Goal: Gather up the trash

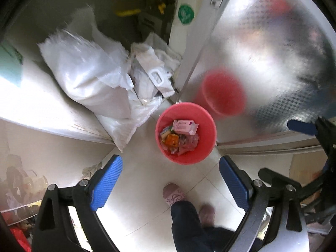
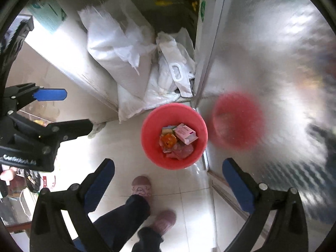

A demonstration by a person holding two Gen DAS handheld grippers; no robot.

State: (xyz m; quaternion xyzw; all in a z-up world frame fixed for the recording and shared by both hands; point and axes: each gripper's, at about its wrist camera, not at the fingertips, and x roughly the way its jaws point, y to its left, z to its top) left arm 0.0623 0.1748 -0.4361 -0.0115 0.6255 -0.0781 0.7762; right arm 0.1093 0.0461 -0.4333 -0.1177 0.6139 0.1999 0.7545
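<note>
We see the red bin [image 1: 201, 149] on the tiled floor [image 1: 147, 174], beyond and clear of both tools. The left gripper [image 1: 170, 180] and the right gripper [image 2: 168, 181] gape wide, holding nothing. Inside lie a pink carton [image 1: 185, 127] and what may be an orange wrapper [image 2: 168, 140].

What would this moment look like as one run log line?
left hand-held gripper: open, empty | right hand-held gripper: open, empty | round red plastic bin: on floor, holds pink box and wrappers

Trash [image 1: 179, 135] in bin [image 1: 206, 145] beside sacks [image 1: 90, 77]
</note>
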